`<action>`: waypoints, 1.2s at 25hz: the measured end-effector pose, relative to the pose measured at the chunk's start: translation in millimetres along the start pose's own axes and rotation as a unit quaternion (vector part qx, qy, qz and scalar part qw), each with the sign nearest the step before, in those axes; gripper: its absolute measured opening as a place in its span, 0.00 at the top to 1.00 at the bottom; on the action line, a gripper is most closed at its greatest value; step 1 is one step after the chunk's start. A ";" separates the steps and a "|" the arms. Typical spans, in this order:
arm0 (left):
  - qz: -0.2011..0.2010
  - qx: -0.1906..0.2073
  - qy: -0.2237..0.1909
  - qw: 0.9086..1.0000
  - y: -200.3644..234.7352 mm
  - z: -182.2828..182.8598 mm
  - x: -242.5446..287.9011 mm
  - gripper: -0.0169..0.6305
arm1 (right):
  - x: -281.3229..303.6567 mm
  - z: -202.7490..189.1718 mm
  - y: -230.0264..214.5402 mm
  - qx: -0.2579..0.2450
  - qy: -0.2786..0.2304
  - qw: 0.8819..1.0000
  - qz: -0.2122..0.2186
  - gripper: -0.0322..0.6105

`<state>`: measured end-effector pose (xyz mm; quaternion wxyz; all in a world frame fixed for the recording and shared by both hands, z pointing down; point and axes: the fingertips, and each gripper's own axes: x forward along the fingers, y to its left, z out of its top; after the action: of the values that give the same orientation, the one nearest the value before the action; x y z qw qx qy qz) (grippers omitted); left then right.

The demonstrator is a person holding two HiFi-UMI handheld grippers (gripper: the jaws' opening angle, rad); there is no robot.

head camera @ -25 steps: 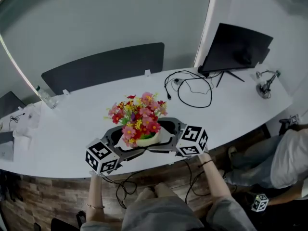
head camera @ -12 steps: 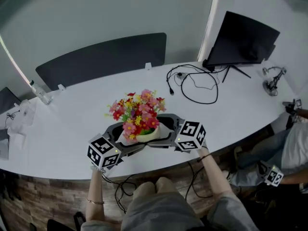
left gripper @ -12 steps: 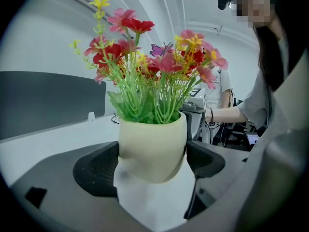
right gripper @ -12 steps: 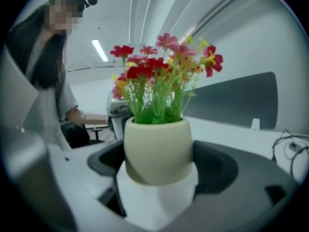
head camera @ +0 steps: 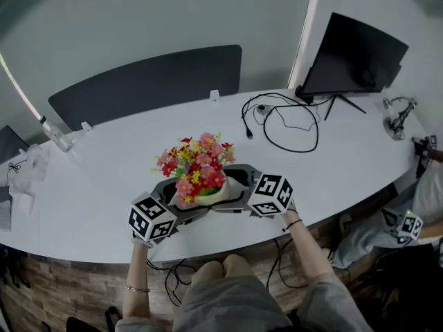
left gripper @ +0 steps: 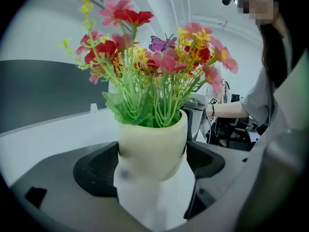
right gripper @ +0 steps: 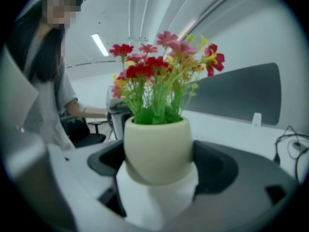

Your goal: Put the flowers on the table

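A cream flower pot (head camera: 210, 198) with red, pink and yellow flowers (head camera: 195, 166) sits between both grippers, over the white table (head camera: 104, 185) near its front edge. I cannot tell whether its base touches the table. My left gripper (head camera: 181, 200) clasps the pot from the left and my right gripper (head camera: 235, 189) from the right. In the left gripper view the pot (left gripper: 152, 146) fills the gap, with the black pads (left gripper: 96, 170) pressed against its sides. The right gripper view shows the same pot (right gripper: 158, 149) squeezed between its pads (right gripper: 215, 168).
A black monitor (head camera: 360, 54) stands at the back right with looped cables (head camera: 280, 120) in front of it. A dark divider panel (head camera: 145, 85) runs along the table's far edge. At the far left are a water bottle (head camera: 54, 133) and papers (head camera: 24, 175). Another person's marker cube (head camera: 408, 223) shows at right.
Both grippers keep their hold on the pot and it stays near the table's front edge. The head view has shifted a little, and the person at right has slid mostly out of frame.
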<state>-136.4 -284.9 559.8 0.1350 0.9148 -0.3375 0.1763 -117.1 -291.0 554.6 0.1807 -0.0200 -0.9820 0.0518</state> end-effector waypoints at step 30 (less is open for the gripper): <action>0.073 0.001 -0.018 0.997 5.6 -24.9 19.9 0.30 | -3.3 -37.4 -14.7 0.007 0.008 0.999 -0.038 0.28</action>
<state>-131.7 -291.3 591.2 0.1148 0.8909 -0.4053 0.1696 -101.0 -302.3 589.8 0.1903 0.0179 -0.9802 0.0515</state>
